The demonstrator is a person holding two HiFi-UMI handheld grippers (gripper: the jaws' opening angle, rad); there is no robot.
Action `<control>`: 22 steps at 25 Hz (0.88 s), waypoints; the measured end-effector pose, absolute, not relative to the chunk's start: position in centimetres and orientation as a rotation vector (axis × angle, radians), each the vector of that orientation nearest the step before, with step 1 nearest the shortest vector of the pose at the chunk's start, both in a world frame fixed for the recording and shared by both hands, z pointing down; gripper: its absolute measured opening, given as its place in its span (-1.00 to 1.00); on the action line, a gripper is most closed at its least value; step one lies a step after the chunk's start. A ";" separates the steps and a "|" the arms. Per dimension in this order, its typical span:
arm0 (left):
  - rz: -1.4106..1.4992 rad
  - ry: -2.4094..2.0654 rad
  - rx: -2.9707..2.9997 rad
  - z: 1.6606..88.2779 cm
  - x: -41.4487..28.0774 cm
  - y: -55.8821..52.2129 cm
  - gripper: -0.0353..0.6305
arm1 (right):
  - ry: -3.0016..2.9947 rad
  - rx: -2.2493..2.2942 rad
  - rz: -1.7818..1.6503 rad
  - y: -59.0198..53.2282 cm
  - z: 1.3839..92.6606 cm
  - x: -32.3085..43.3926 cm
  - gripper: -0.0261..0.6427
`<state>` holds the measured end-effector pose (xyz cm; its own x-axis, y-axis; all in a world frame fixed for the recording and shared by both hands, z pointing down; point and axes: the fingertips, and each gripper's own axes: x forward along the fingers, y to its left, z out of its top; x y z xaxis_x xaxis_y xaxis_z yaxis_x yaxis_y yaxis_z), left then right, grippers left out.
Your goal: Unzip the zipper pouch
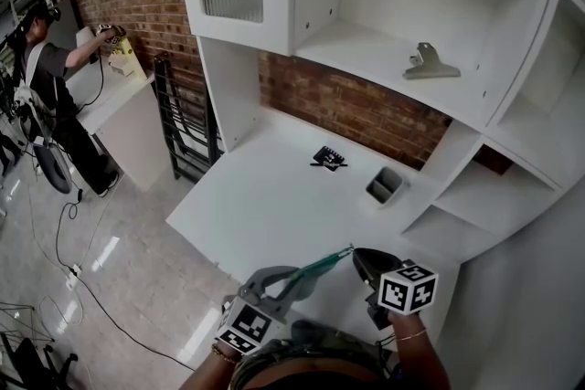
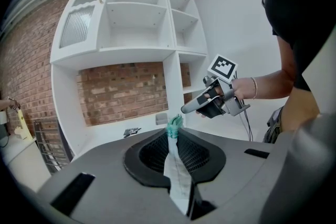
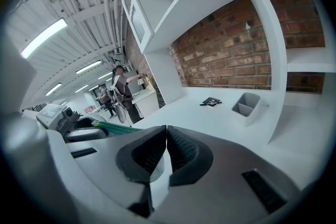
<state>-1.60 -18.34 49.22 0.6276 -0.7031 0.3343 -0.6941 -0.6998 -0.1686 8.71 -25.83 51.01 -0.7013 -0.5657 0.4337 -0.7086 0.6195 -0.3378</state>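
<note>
Head view: a white tabletop point(image 1: 274, 196) stands against a brick wall point(image 1: 366, 110), with a grey divided holder point(image 1: 386, 185) at its far right. Left gripper view: the left tool point(image 2: 173, 136) is clamped on the teal zipper pouch point(image 2: 176, 170). Right gripper view: the right tool point(image 3: 166, 136) is closed and empty, and strip lights point(image 3: 44, 36) line the ceiling.

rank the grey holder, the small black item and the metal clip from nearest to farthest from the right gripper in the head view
From the right gripper:
1. grey holder, on the desk just ahead, slightly right.
2. small black item, farther back on the desk, to the left.
3. metal clip, up on the shelf above.
</note>
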 end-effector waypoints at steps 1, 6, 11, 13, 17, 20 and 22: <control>-0.594 1.208 -2.814 49.3 -1.6 -18.3 -0.78 | -2.559 1.036 0.716 -25.8 51.0 8.8 -0.91; -0.592 1.216 -2.822 49.4 -1.8 -18.4 -0.78 | -2.536 1.073 0.717 -26.1 51.3 9.6 -0.91; -0.593 1.212 -2.835 49.8 -1.9 -18.2 -0.78 | -2.534 1.075 0.710 -25.9 51.6 9.7 -0.91; -0.593 1.209 -2.837 49.8 -1.9 -18.2 -0.78 | -2.532 1.084 0.709 -25.9 51.7 9.7 -0.91; -0.573 1.207 -2.845 49.5 -2.2 -18.6 -0.78 | -2.588 1.115 0.632 -25.8 50.8 9.7 -0.90; -0.550 1.213 -2.849 49.1 -2.4 -19.3 -0.78 | -2.606 1.153 0.583 -25.9 50.4 10.2 -0.88; -0.564 1.217 -2.839 49.1 -2.5 -20.0 -0.78 | -2.629 1.181 0.610 -26.0 50.1 10.7 -0.83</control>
